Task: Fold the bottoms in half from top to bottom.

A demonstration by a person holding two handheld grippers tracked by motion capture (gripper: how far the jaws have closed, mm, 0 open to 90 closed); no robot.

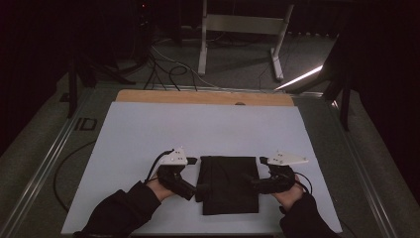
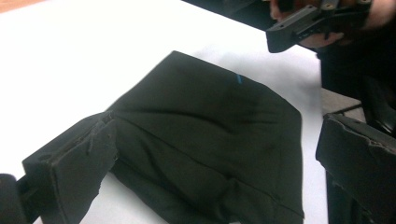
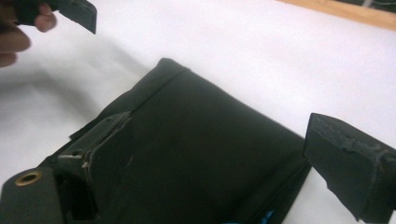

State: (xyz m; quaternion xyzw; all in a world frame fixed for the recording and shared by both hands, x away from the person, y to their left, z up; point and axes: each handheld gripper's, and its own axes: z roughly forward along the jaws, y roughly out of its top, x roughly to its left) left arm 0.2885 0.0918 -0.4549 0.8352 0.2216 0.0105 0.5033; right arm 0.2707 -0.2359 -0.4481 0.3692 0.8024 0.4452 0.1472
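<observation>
While both tools flank the cloth, these are my notes for the fold:

Cloth: the folded black fabric garment (image 1: 229, 184) lies flat on the white tabletop sheet (image 1: 148, 129), near my edge of the table, between my two hands; a small blue mark (image 2: 238, 79) shows on its upper face in the left gripper view

Left tool: my left gripper (image 1: 194, 188) sits at the cloth's left edge with its jaws spread wide, one black padded jaw resting against the fabric's side, the other standing apart over it; it grips nothing yet

Right tool: my right gripper (image 1: 253, 184) mirrors it at the right edge, jaws also parted wide, the cloth lying between them unclamped

Step in hand: I judge I am about to pinch both side edges for another fold or a lift

How to do it well: I slide the lower jaw of each tool under every layer at the edge before closing, so no layer is left behind

Symmetry: I take both sides level with each other, so the cloth rises without skewing

Risk: loose creases near the left edge may bunch if I close too shallow

Surface: the sheet looks smooth, so the cloth may slide when pushed; I hold one side steady
</observation>
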